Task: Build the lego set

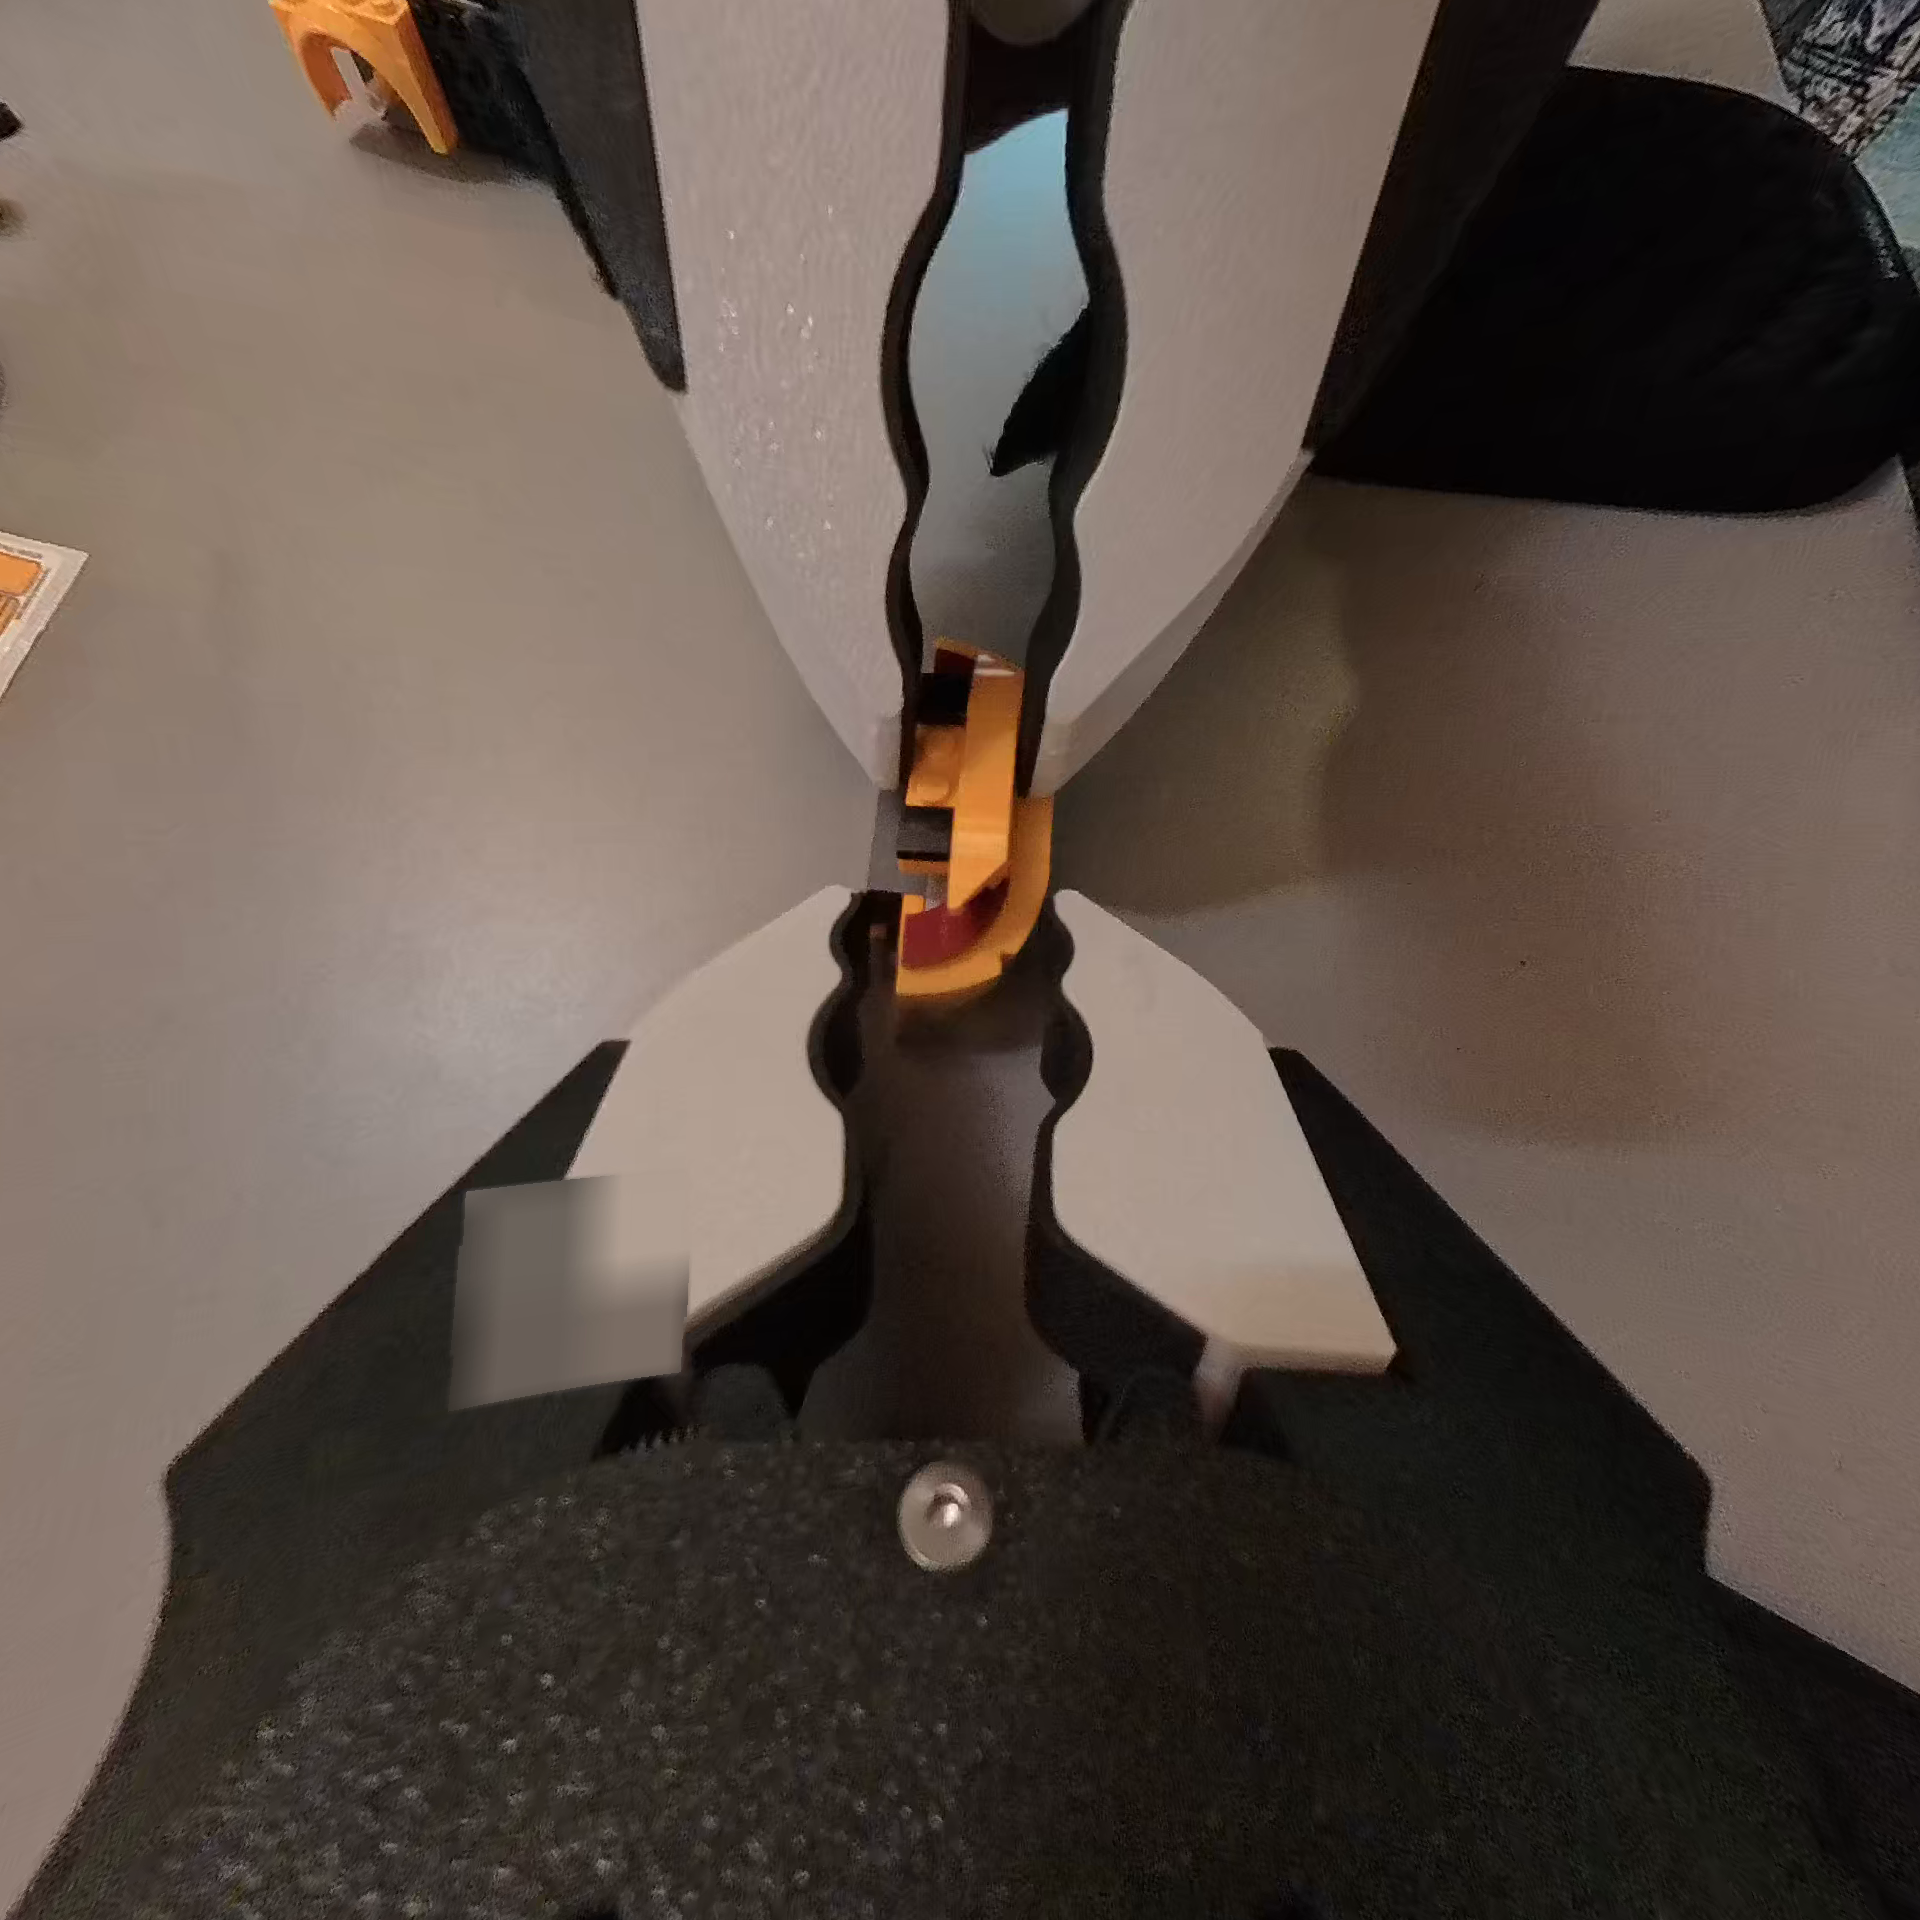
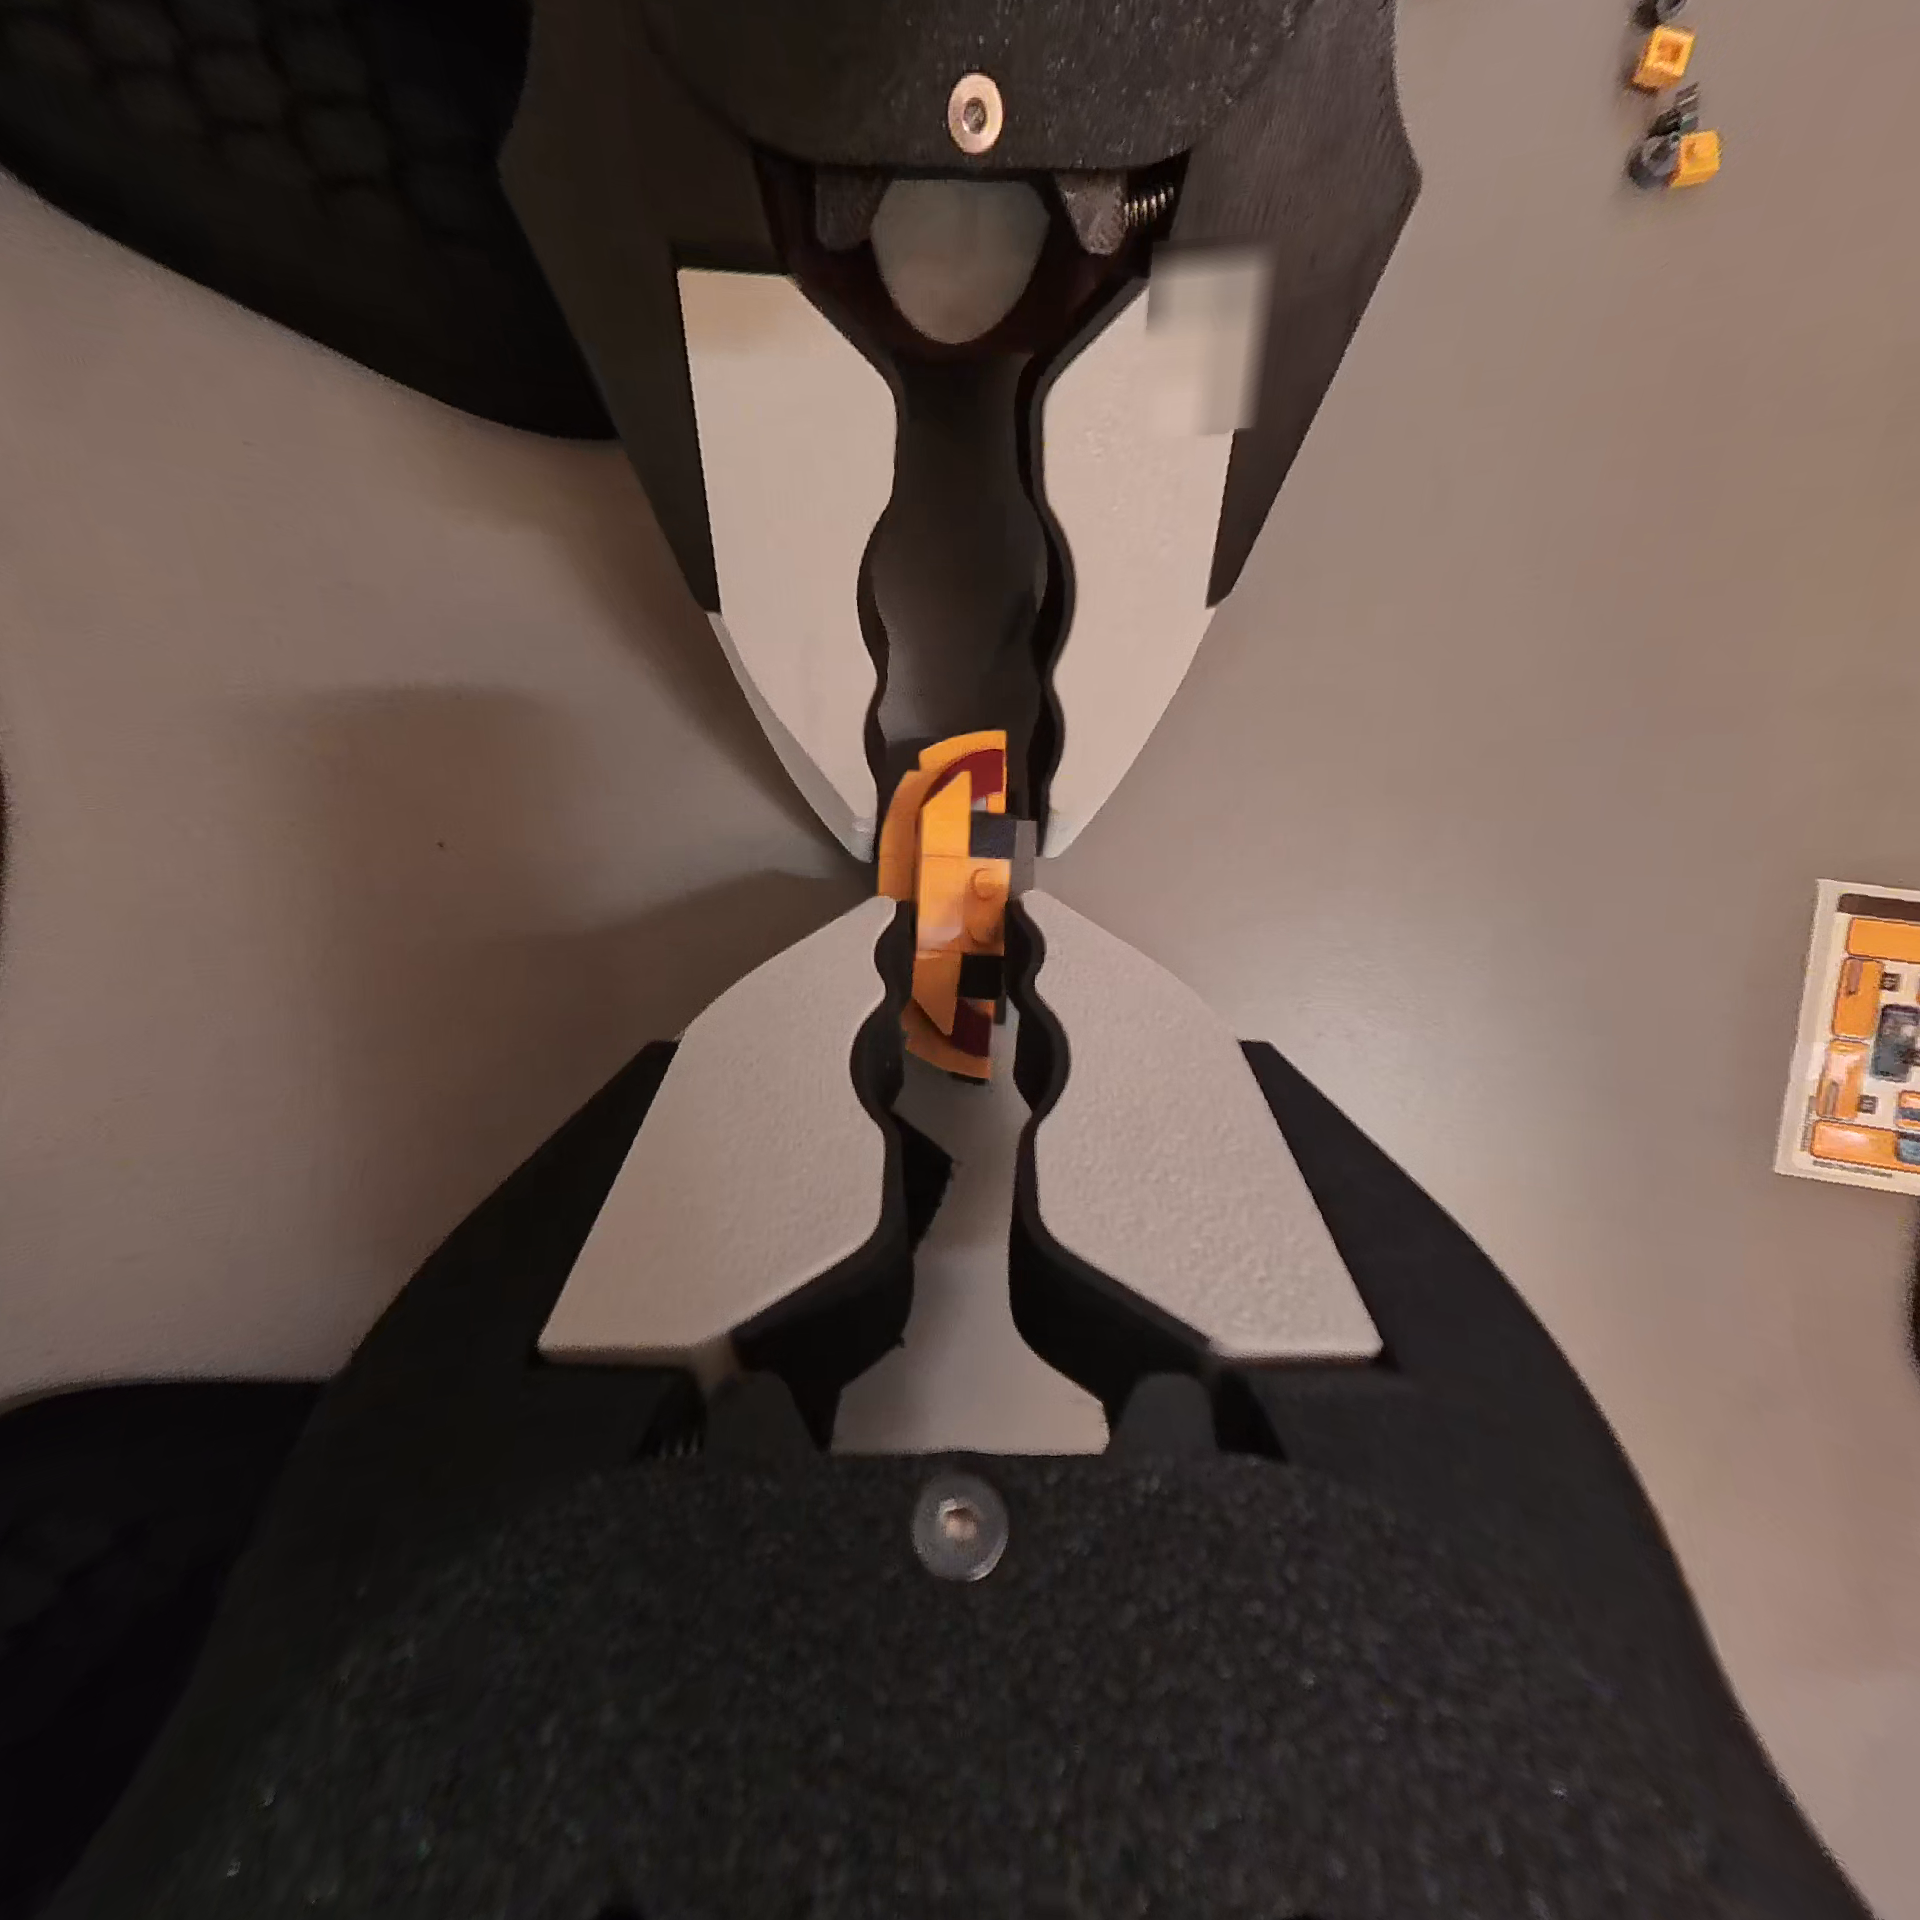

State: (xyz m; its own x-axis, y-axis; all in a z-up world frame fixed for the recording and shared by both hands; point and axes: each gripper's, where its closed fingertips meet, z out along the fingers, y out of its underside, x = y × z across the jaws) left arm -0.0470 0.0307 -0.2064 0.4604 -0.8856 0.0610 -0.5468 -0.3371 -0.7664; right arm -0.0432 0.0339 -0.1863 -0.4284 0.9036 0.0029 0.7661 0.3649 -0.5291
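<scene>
Two grippers meet nose to nose over the grey table (image 1: 312, 831), and between them sits the lego piece (image 1: 961, 821), a small orange build with black and dark red parts. In the left wrist view, the left gripper (image 1: 961, 925) comes up from the bottom, its fingers drawn close together with only a narrow gap, the lower orange curve of the build tucked between the tips. The right gripper (image 1: 966, 717) comes down from the top, its fingers pinched onto the upper half of the same build. Switch to the right wrist view and it's mirrored: the right gripper (image 2: 956, 997) at the bottom, nearly closed around the lego piece (image 2: 951, 904), and the left gripper (image 2: 951, 800) reaching in from above, clamped on the other end. The build hangs above the table, held from both sides. Off to the side lies an instruction sheet (image 2: 1860, 1039), flat on the table, and far up in the corner a few loose bricks (image 2: 1673, 104), orange and black, well apart from the action. Another orange arch part (image 1: 364, 73) rests at the top left of the left wrist view.
</scene>
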